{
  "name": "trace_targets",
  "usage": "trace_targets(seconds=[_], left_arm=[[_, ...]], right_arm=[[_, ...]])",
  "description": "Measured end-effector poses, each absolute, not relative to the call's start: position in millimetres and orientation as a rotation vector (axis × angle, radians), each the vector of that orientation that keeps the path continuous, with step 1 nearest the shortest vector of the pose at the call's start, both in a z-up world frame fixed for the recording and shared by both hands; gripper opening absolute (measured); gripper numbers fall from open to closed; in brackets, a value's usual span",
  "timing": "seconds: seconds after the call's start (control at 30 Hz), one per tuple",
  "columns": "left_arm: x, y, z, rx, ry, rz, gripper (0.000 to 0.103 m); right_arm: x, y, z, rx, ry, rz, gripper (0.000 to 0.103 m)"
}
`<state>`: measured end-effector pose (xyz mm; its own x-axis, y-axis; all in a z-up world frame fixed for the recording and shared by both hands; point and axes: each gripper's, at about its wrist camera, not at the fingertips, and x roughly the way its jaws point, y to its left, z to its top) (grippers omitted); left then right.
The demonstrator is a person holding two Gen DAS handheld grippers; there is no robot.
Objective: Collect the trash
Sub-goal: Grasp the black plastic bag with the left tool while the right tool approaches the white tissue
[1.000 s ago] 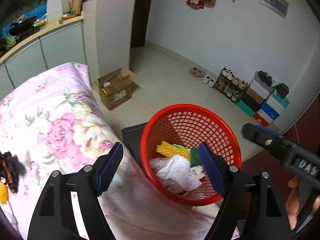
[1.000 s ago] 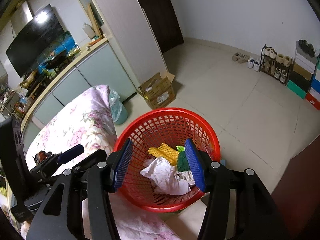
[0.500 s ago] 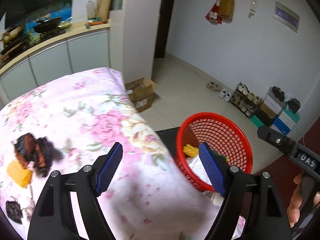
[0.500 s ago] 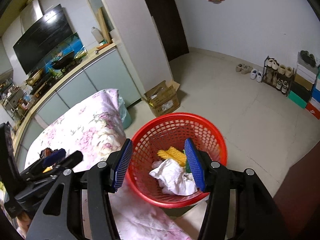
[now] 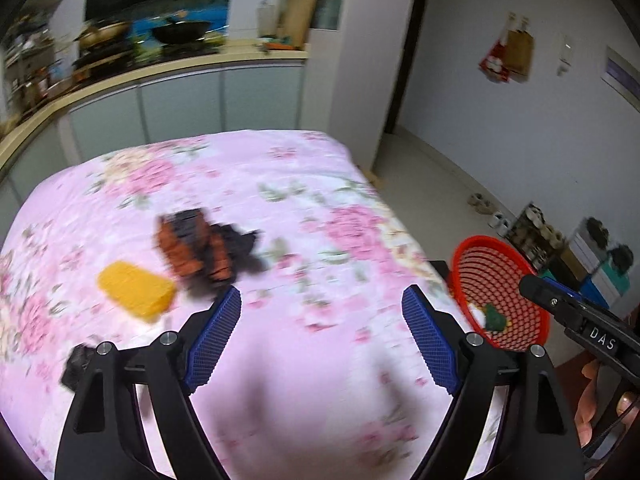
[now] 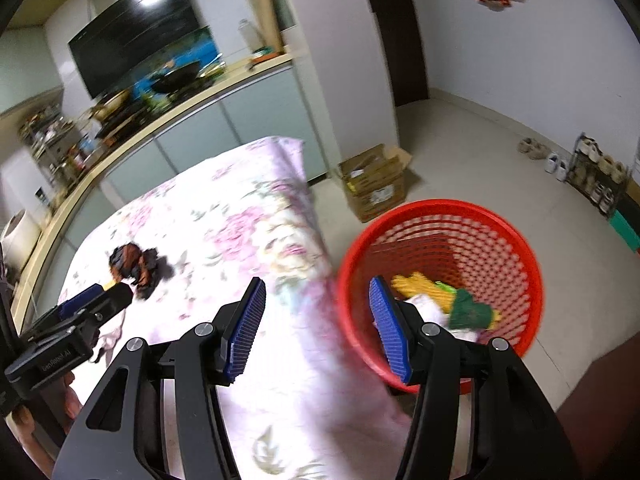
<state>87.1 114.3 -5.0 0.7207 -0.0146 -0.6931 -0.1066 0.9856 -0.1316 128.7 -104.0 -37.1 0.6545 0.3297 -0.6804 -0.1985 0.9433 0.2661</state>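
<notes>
1. My left gripper hangs over the flowered bedspread with its jaws opening and nothing between them. My right gripper is partly spread and also empty, sitting over the bed edge next to the red basket.

2. The trash left to collect is on the bedspread: a crumpled dark and orange wrapper, a yellow sponge just beside it on the left, and a small black scrap nearer me, behind the left finger. From the right wrist view the wrapper lies well apart from the basket.

3. The basket stands on the floor right at the bed's corner and already holds a white tissue, a yellow piece and something green.

4. I judge the wrapper to be very light, thin and crinkly. It will collapse under the pads, so I would bite into the thick bunched middle, not a loose edge that could slip out.

5. The sponge looks soft, springy and light. I would take it across its short sides, squeezing enough that it does not pop free.

6. The black scrap is blurred; I cannot tell what it is. It looks small, so the pads would need to come down almost onto the cloth, and pinching the bedspread along with it is the risk.
</notes>
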Motion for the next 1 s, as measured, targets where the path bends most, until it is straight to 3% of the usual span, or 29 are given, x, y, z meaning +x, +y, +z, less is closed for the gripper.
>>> trace_targets(seconds=[0.6,1.0], left_arm=[[-2,282,-8,-0.297,0.746,0.39,0.082],[17,275,-54,-0.363,0.837,0.216,0.082]], right_arm=[[121,-26,-41,0.078,0.846,0.45,0.053],[121,-5,-45,0.04,0.861,0.478,0.054]])
